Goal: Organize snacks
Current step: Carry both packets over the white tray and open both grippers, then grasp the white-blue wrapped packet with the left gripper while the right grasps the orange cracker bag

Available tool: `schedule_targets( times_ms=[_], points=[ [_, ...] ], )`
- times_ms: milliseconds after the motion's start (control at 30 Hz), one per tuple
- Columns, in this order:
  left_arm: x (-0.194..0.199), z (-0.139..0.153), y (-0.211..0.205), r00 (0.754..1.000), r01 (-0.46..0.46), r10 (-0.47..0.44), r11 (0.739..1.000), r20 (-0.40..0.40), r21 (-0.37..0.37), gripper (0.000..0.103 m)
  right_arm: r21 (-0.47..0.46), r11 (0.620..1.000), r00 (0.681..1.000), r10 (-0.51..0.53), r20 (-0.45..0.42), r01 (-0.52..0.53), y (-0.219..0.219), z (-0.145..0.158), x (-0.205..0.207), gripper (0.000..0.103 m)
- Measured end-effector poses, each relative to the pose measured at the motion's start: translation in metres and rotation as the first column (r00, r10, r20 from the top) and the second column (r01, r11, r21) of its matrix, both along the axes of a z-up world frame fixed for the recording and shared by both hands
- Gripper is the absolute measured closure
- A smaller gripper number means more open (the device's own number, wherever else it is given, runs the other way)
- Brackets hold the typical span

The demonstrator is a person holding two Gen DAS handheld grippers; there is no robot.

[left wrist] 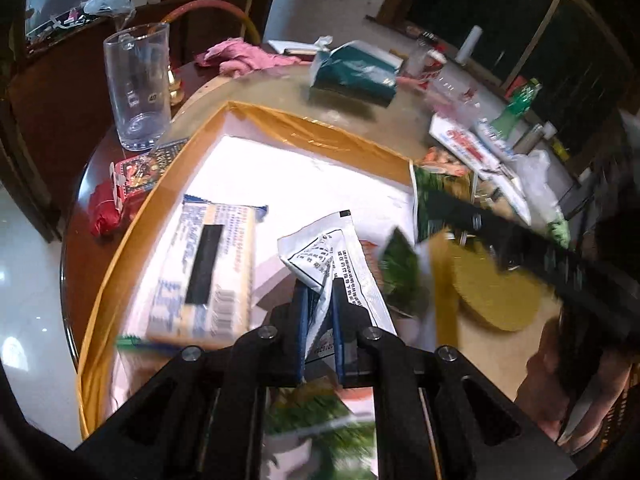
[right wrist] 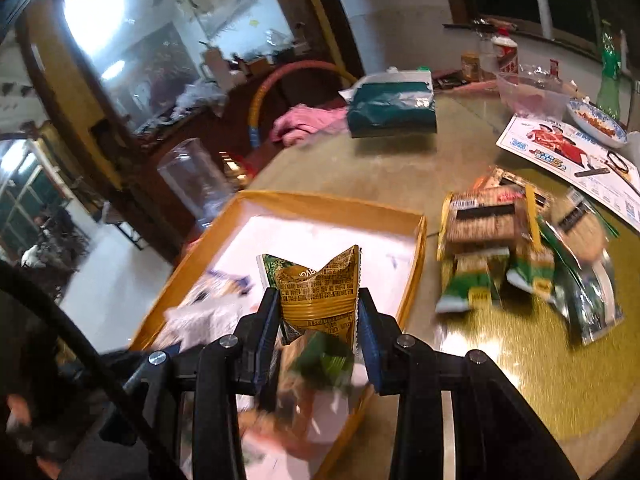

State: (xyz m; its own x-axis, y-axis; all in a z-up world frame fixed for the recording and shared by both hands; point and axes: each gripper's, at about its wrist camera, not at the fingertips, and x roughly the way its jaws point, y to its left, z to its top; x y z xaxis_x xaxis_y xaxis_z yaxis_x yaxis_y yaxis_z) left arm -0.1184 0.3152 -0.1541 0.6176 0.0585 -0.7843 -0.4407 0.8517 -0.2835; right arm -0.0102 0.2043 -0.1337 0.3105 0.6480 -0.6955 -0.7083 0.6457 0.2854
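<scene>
Behind the round worktop (right wrist: 500,360) we are seeing dark wooden furniture and a bright window, and much of both views is blurred. On the worktop an orange-rimmed tray (right wrist: 418,240) with a white floor is lying in front of us. Our left claw (left wrist: 320,312) is hanging over this tray, and its blue pads are pressing together on a thin white sachet (left wrist: 340,260) with black print, which is standing up crumpled between them. Below it, inside the tray, a pale yellow biscuit pack (left wrist: 208,272) with a black stripe is lying flat, just beside the sachet. Our right claw (right wrist: 318,312) is also over the tray, near its right rim, and it is clamping a gold and green snack packet (right wrist: 320,292) by its two sides. To the right of the tray, outside it, a loose pile of cracker packs (right wrist: 520,240) is resting on the worktop, some yellow, some green and white. Farther back a dark green bag (right wrist: 392,116) and a pink cloth (right wrist: 304,120) are lying near the far edge, well apart from the tray. A clear glass jug (left wrist: 138,84) is standing upright near the tray's far left corner.
</scene>
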Motion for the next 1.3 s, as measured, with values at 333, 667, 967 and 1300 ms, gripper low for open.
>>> schedule_targets(
  times_ms=[333,667,967,1300],
  points=[
    [0.005,-0.012,0.015,0.997,-0.030,0.032,0.999,-0.068,0.028,0.090,-0.109,0.993,0.997,-0.058,-0.041,0.053,0.046,-0.033,0.039,0.062],
    [-0.012,0.020,-0.023,1.000,-0.006,0.004,0.990,0.016,0.139,0.036,0.059,0.998,1.000,-0.011,-0.010,0.012,-0.022,0.011,-0.002,0.031],
    [-0.028,0.041,-0.112,0.987,0.105,-0.120,0.986,0.111,0.133,0.021,0.186,0.970,0.987,-0.158,-0.018,0.159,-0.179,0.007,-0.030,0.021],
    [0.012,0.039,-0.190,0.969,0.239,-0.246,0.961,0.035,0.136,0.021,0.208,0.918,0.940,-0.338,-0.040,0.339,-0.331,0.003,0.013,0.021]
  ],
)
